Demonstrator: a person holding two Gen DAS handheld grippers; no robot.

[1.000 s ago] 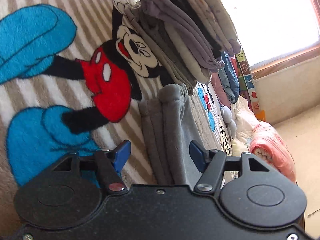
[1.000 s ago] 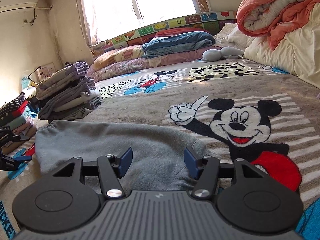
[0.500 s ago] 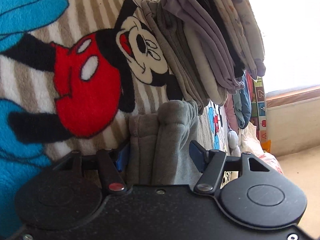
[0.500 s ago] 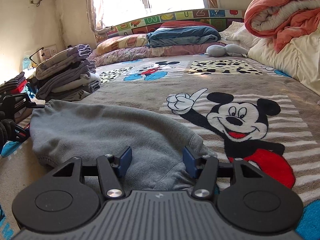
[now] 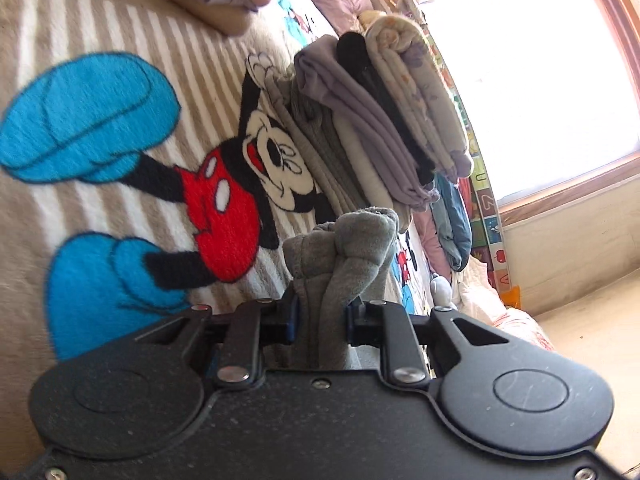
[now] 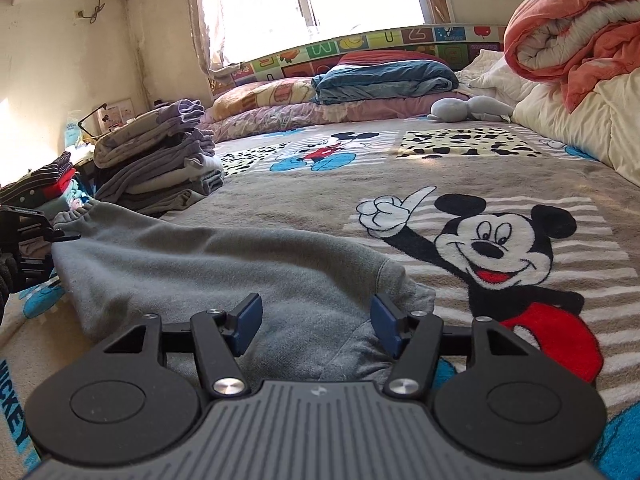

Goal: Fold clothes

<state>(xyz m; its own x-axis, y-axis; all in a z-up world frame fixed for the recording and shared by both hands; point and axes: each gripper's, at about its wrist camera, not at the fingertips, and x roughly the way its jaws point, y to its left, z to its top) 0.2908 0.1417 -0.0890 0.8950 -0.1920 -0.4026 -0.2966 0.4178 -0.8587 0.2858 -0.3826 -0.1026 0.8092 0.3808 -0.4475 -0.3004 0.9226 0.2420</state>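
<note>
A grey fleece garment [image 6: 208, 264] lies folded on the Mickey Mouse blanket [image 6: 400, 176]. My left gripper [image 5: 320, 316] is shut on its bunched elastic end [image 5: 344, 256] and lifts it off the blanket. The left gripper also shows at the far left of the right wrist view [image 6: 24, 240]. My right gripper [image 6: 316, 324] is open, its blue pads either side of the garment's near end, just above the cloth.
A stack of folded clothes [image 6: 160, 160] [image 5: 380, 120] sits beyond the garment. A second pile [image 6: 44, 188] is at the left edge. Pillows [image 6: 360, 84], a grey plush toy [image 6: 468, 108] and a rolled pink-and-cream quilt [image 6: 576, 48] lie at the head and right side.
My left gripper has closed on the garment's elastic end and pulled it up from the blanket. My right gripper has stayed open and moved slightly forward over the near end.
</note>
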